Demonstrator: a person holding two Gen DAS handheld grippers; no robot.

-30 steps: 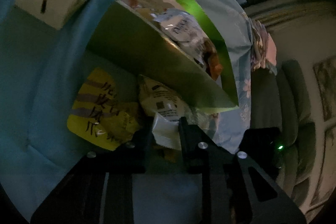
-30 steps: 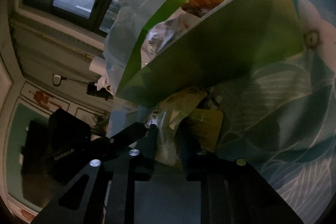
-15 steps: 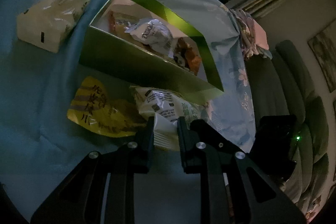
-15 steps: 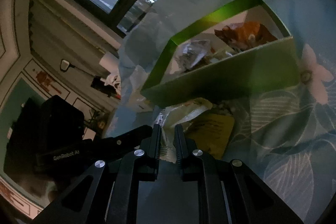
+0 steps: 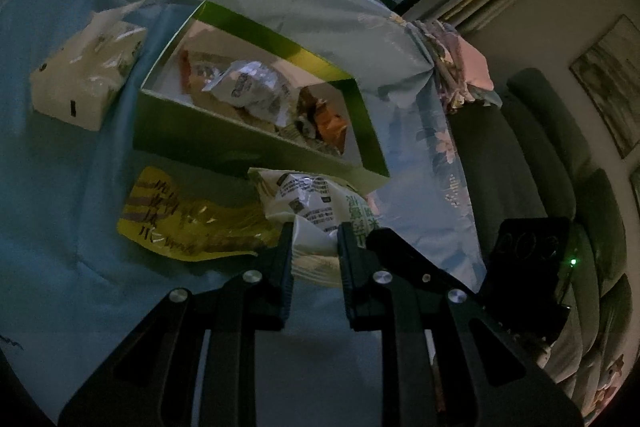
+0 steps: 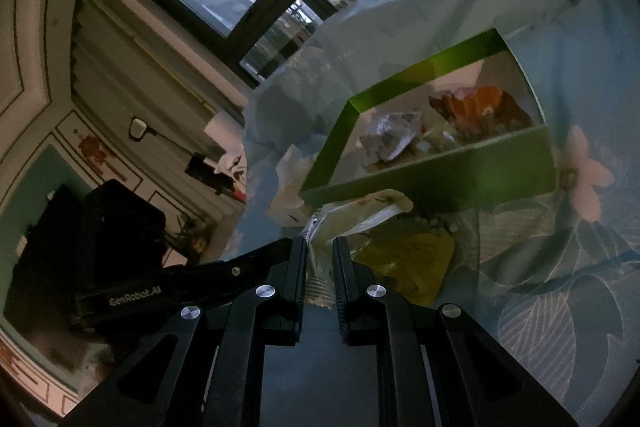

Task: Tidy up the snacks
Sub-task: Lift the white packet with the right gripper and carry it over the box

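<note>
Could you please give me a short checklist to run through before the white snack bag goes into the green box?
1. Left gripper shut on the white snack bag: ok, pads pinch its near edge.
2. Right gripper shut on the same bag: ok.
3. Green box open on top: ok.
4. Free room in the box: cannot tell; a silver packet and an orange packet already lie inside.
5. Yellow snack bag free of the held bag: cannot tell, they overlap.
6. Tissue pack clear of the path: ok, it sits beside the box.
</note>
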